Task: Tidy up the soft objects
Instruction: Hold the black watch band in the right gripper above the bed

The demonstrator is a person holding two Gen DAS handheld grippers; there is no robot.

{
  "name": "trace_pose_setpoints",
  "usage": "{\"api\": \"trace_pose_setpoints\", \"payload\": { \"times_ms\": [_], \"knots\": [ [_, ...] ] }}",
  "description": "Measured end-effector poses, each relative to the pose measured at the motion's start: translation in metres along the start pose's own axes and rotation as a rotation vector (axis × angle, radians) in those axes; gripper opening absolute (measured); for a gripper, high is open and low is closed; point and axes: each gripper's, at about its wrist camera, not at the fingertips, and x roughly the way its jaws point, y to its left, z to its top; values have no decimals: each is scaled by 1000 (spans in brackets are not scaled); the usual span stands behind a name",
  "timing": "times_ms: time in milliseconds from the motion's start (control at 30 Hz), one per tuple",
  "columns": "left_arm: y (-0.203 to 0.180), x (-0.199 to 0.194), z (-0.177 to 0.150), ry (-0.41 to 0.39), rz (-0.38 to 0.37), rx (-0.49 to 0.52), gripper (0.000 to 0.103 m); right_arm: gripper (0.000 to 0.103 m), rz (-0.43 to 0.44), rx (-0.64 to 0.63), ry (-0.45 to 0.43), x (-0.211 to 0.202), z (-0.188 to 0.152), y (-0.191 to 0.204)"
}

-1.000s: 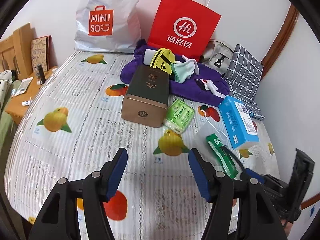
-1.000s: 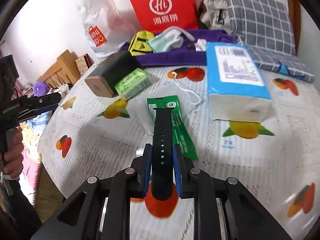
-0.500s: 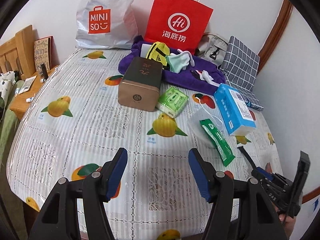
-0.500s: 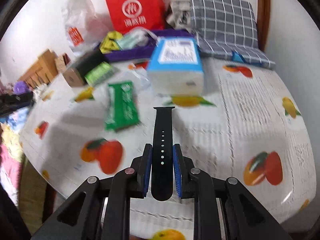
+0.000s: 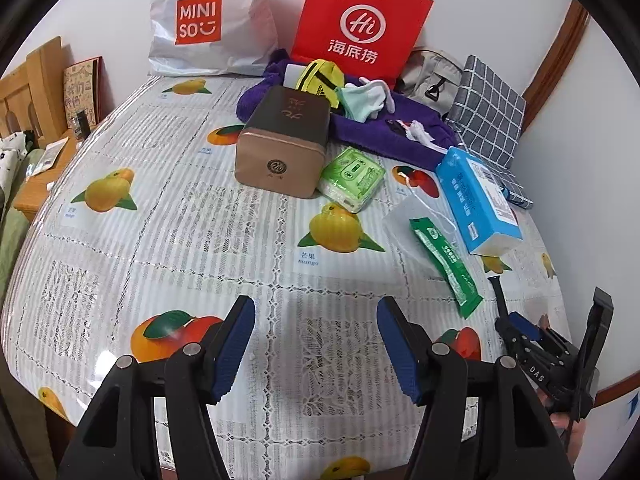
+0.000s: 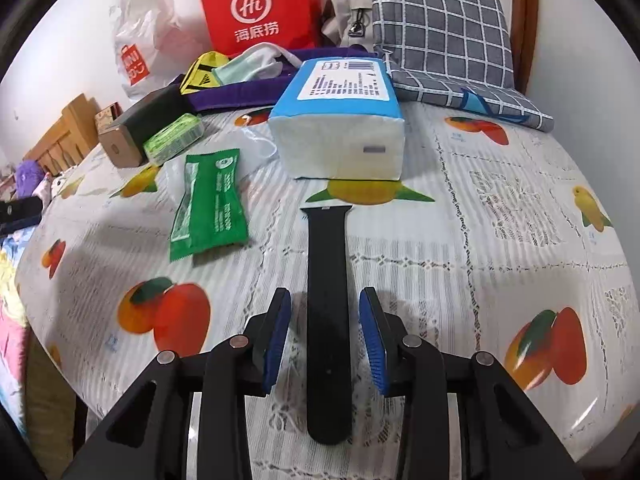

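A black watch strap [image 6: 326, 264] lies flat on the fruit-print tablecloth [image 6: 500, 248], pointing away from me. My right gripper [image 6: 324, 300] straddles it; its jaws are opening and the blue pads stand clear of the strap on both sides. In the left wrist view the same gripper [image 5: 516, 324] and strap [image 5: 498, 290] show at the lower right. My left gripper [image 5: 315, 308] hangs open over bare cloth near the front edge, holding nothing. A green sachet [image 6: 212, 200], a blue tissue pack [image 6: 340, 120] and a green tissue packet [image 5: 352, 178] lie further in.
A brown tin box [image 5: 284, 140] lies mid-table. Behind it a purple towel [image 5: 372, 128] carries a face mask and a yellow pouch. A red paper bag [image 5: 360, 16], a white Miniso bag [image 5: 208, 20] and a grey checked cushion [image 5: 486, 108] line the wall.
The right jaws have parted from the black strap, which now rests on the cloth. That gripper sank and swung toward the blue tissue pack. The left gripper stays open.
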Motion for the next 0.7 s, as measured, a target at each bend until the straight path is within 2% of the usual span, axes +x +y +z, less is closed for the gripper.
{"api": "trace_pose_setpoints", "payload": {
  "times_ms": [167,233,500,600,667,700],
  "knots": [
    [4,6,0,17,-29,-25,61,37,75,42,-3,-1,1,-12],
    [2,8,1,26,-19,-21,61,37,86,31,-8,0,2,-14],
    [-11,4,10,33,-15,12,61,37,-10,-81,-36,6,3,5],
    [-16,2,12,34,-13,24,61,33,-3,-87,-30,5,3,2],
    [-19,3,13,36,-15,31,61,23,3,-69,-28,4,4,-4],
    [-21,4,13,37,-16,34,61,22,17,-56,-26,4,4,-7]
  ]
}}
